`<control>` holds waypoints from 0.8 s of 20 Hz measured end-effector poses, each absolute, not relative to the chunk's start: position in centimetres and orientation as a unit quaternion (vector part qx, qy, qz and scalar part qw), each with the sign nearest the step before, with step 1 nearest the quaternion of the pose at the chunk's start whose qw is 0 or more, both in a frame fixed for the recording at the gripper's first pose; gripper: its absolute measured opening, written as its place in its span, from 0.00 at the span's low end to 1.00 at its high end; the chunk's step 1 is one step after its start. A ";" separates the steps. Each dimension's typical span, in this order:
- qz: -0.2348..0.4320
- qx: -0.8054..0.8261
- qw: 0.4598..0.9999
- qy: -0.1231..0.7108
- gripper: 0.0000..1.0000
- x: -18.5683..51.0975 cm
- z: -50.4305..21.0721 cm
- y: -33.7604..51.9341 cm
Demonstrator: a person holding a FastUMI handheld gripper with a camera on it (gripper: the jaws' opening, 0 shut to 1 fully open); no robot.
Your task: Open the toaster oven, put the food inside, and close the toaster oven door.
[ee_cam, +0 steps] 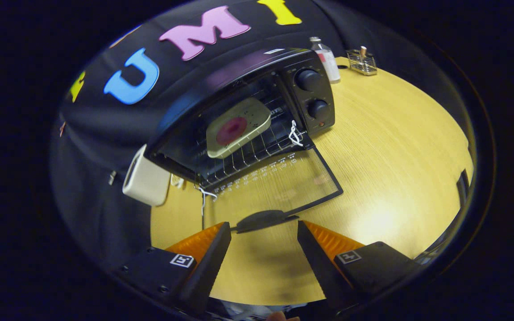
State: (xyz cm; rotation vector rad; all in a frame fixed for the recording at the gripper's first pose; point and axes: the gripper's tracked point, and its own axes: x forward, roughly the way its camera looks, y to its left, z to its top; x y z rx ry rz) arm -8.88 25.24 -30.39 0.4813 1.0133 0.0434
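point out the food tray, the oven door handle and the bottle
food tray (238,128), gripper view, its red centre
oven door handle (263,220), gripper view, its middle, just ahead of the open fingers
bottle (328,61), gripper view, its body

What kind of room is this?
Probably a mock kitchen set up in a test booth: a toaster oven and a bottle sit on a wooden table. The open gripper holds nothing.

gripper view — rides the hand-held gripper (263,232) | faces toaster oven (248,116) | near, slightly above table (395,147)
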 end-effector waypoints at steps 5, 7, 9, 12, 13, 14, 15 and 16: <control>0.042 0.113 0.853 0.508 0.99 -10.0 -33.3 25.7; 0.050 0.082 0.848 0.521 0.99 -10.5 -34.6 25.9; 0.045 0.070 0.845 0.529 0.99 -10.4 -35.7 25.9; 0.035 0.063 0.843 0.533 0.99 -9.8 -36.9 25.8; 0.034 0.061 0.842 0.536 0.99 -9.8 -37.2 25.9; 0.032 0.058 0.841 0.537 0.99 -9.6 -37.6 26.1; 0.029 0.055 0.840 0.539 0.99 -9.4 -38.0 26.1; 0.023 0.049 0.843 0.534 0.99 -9.0 -38.0 26.1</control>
